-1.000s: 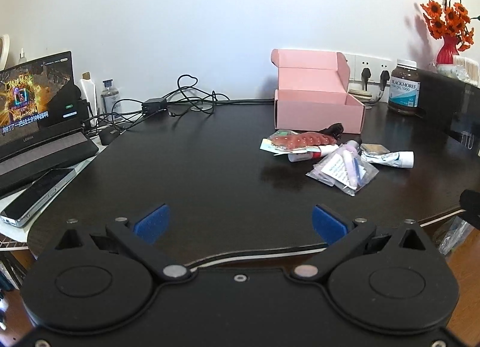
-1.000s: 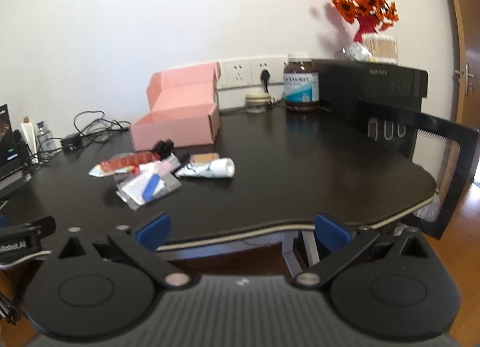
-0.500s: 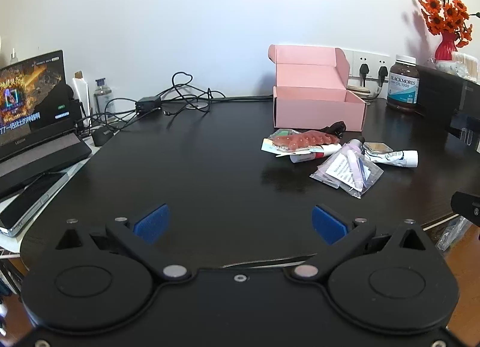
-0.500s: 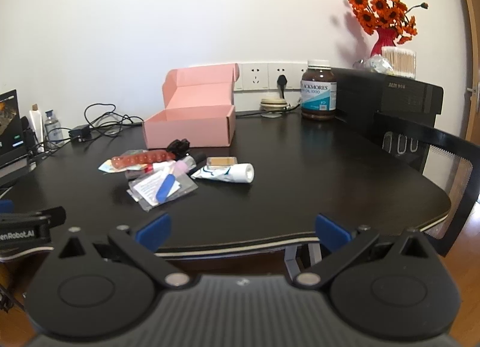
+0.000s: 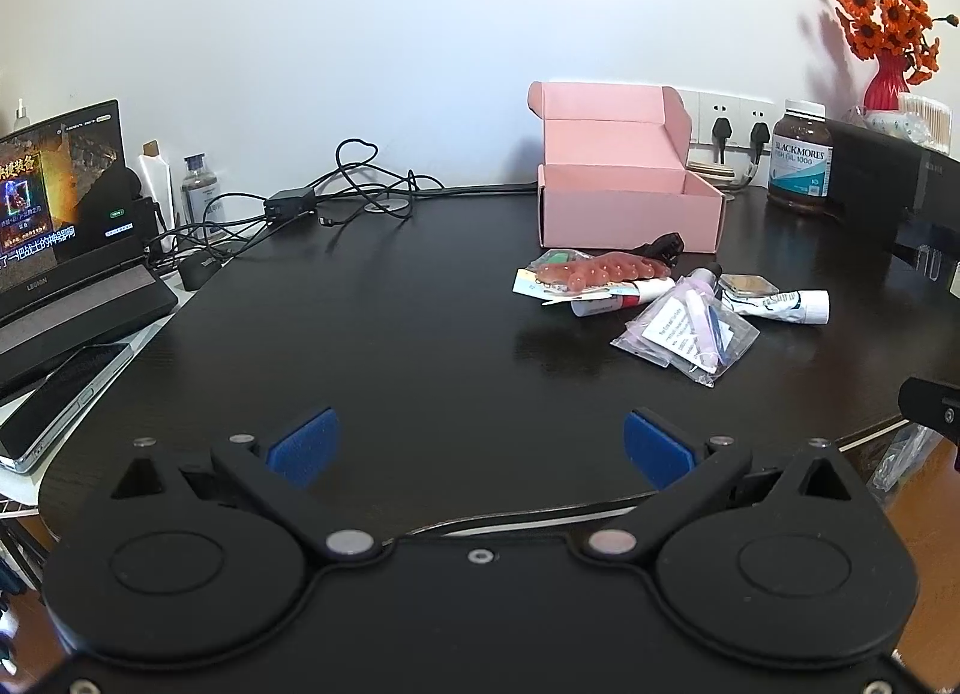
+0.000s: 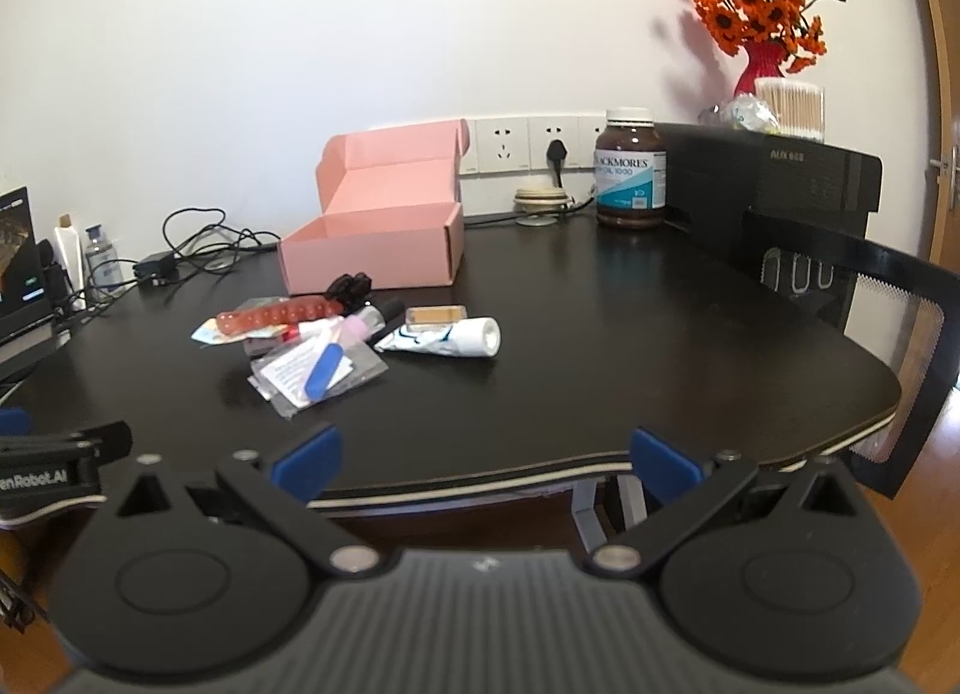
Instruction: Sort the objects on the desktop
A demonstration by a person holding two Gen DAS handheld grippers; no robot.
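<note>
An open pink box (image 5: 624, 196) (image 6: 384, 238) stands at the back of the dark desk (image 5: 390, 334) (image 6: 630, 346). In front of it lies a pile of small items: a red blister strip (image 5: 600, 274) (image 6: 276, 316), a clear bag with a blue item (image 5: 687, 334) (image 6: 318, 370), a white tube (image 5: 780, 304) (image 6: 450, 337) and a small tan case (image 5: 747, 284) (image 6: 435, 314). My left gripper (image 5: 477, 445) is open and empty over the desk's near edge, left of the pile. My right gripper (image 6: 486, 457) is open and empty at the desk's front edge.
A laptop (image 5: 54, 214) and a phone (image 5: 66, 388) sit at the left, with tangled cables (image 5: 336, 196) behind. A brown supplement jar (image 5: 801, 156) (image 6: 630, 178), a black case (image 6: 774, 171), a mesh chair back (image 6: 870, 298) and a vase of orange flowers (image 6: 762, 27) are at the right.
Both grippers have risen and moved forward a little towards the desk, and the right view has swung left. Both stay open; nothing on the desk has moved.
</note>
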